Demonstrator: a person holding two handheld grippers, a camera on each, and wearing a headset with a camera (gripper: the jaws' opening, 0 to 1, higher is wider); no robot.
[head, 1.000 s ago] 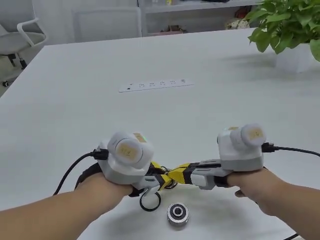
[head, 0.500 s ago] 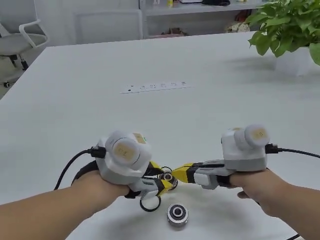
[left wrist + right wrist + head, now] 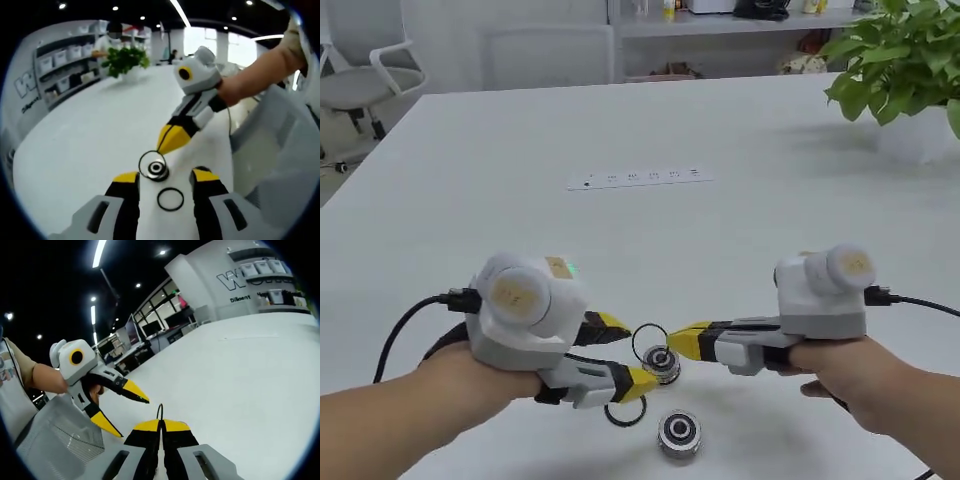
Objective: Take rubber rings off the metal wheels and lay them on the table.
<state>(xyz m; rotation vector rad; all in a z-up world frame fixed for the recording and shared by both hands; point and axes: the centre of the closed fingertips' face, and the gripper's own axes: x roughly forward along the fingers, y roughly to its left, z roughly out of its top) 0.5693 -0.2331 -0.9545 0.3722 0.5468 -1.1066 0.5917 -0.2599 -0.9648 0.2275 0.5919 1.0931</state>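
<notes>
The left hand-held gripper (image 3: 626, 352) has been opened and drawn back to the left since half a second ago, when it was closed in against the right one at the small metal wheel (image 3: 662, 364). Its yellow-tipped jaws are now seen spread wide, with nothing between them. The right hand-held gripper (image 3: 682, 343) is kept shut on a thin black rubber ring (image 3: 634, 342), whose edge is seen rising between the closed jaws in the right gripper view. The ring is held just above the bench (image 3: 720, 130), with the wheel directly under it; whether the ring is fully clear of the wheel cannot be told. A loose ring (image 3: 158, 199) is already laid on the bench just beside, so one removal can be judged done and a second nearly so. A second wheel (image 3: 678, 432) is left nearer the person, and its dark rim suggests a ring is yet to be taken off.
</notes>
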